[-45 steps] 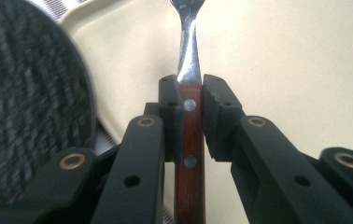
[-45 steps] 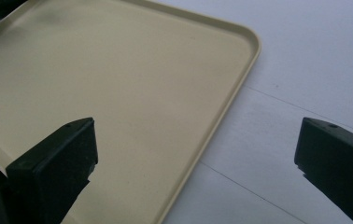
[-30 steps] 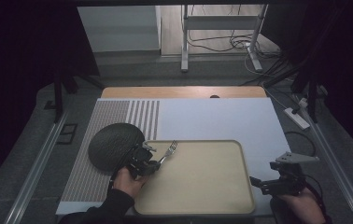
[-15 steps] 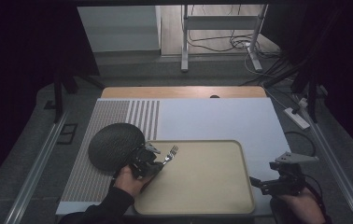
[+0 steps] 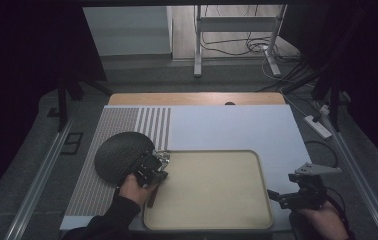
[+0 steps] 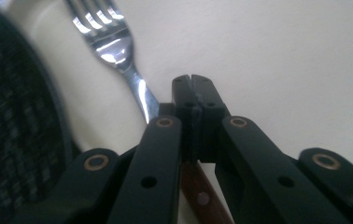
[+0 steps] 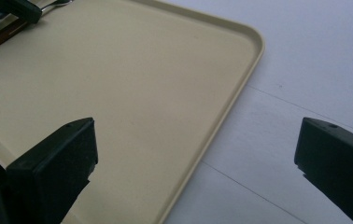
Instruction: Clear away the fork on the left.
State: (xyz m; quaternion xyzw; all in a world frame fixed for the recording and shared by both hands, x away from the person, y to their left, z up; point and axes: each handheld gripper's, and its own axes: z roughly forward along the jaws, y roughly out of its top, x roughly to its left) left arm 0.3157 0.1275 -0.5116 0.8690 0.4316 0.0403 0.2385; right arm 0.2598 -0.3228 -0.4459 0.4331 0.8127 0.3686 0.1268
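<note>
Since a second ago: fork [image 6: 114, 51] drawn back to the tray's [image 5: 257, 165] left rim, tines less exposed past the left gripper [image 5: 158, 162]; jaws just closed. Now pinched on the fork's neck, brown handle below, tines over the rim beside the dark round mat [image 5: 119, 156]. Off the tray's right edge: right gripper [image 5: 277, 196], jaws spread wide, holding nothing.

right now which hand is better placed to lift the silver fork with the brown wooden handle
Left. The left gripper has its jaws closed on the silver fork with the brown wooden handle at the left edge of the beige rectangular tray. The right gripper is open, off the tray's right side.
</note>
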